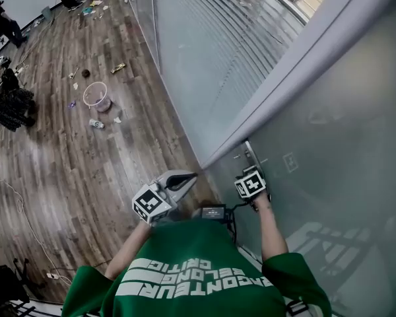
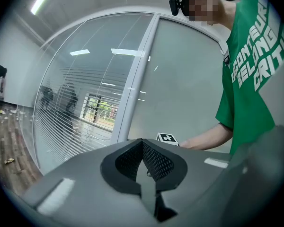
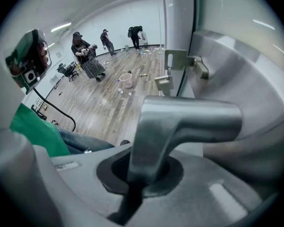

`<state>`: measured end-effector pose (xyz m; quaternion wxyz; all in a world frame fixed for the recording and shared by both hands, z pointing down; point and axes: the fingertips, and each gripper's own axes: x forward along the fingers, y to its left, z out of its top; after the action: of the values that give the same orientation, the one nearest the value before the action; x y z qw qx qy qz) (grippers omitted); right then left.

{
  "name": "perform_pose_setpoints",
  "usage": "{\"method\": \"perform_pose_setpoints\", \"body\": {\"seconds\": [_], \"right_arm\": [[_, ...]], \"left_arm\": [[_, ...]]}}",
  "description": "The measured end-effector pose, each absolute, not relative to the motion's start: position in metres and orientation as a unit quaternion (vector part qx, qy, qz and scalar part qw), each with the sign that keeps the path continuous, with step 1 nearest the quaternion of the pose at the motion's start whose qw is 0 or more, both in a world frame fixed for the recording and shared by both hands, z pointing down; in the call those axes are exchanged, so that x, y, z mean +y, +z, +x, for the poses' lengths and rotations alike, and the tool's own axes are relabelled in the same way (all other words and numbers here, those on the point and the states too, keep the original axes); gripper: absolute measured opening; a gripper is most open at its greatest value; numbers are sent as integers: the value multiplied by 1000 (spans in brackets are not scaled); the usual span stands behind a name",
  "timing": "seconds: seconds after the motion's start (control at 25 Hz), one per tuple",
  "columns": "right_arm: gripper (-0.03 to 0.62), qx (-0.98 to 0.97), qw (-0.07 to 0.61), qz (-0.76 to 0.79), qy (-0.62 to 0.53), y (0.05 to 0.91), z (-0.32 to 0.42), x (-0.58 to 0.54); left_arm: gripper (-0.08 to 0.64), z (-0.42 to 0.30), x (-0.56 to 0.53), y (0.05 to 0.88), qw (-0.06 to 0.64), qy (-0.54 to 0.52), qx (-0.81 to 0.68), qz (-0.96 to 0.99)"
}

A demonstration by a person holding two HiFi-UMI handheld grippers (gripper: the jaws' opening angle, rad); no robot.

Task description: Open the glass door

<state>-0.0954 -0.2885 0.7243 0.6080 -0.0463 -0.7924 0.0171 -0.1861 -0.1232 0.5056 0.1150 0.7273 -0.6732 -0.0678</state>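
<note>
The frosted glass door [image 1: 330, 144] stands to my right, hung beside a grey metal post [image 1: 297, 71]. Its silver lever handle [image 3: 180, 122] fills the right gripper view, and my right gripper [image 3: 143, 173] is shut on the handle's neck, pointing steeply down. In the head view that gripper [image 1: 253, 185] sits against the door just below the handle plate [image 1: 251, 152]. My left gripper [image 1: 193, 176] hovers near the door's edge, shut with nothing in it. In the left gripper view its jaws [image 2: 145, 163] meet, facing the glass door [image 2: 189, 79] and post [image 2: 137, 79].
A glass wall with blinds [image 1: 204, 38] runs off to the left of the post. The wooden floor [image 1: 86, 157] holds a white bucket [image 1: 96, 95], scattered litter and a thin cable [image 1: 26, 216]. People [image 3: 87, 56] stand further back in the room.
</note>
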Motion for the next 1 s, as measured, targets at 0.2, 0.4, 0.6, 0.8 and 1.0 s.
{"method": "perform_pose_setpoints", "body": {"seconds": [0.2, 0.4, 0.6, 0.8, 1.0], "right_arm": [[-6, -825, 564, -42, 10, 726, -101, -282], [-6, -882, 470, -40, -9, 723, -121, -290], [-6, -896, 442, -34, -18, 718, -123, -291], [-6, -896, 444, -27, -19, 718, -129, -298], [-6, -896, 443, -17, -16, 722, -122, -315]], "left_arm": [[17, -185, -116, 508, 113, -69, -669, 732], [17, -187, -125, 507, 118, -66, -661, 738], [17, -190, -128, 504, 115, -63, -656, 743], [17, -203, -130, 501, 115, -67, -653, 745], [17, -196, -137, 507, 120, -69, -644, 753]]}}
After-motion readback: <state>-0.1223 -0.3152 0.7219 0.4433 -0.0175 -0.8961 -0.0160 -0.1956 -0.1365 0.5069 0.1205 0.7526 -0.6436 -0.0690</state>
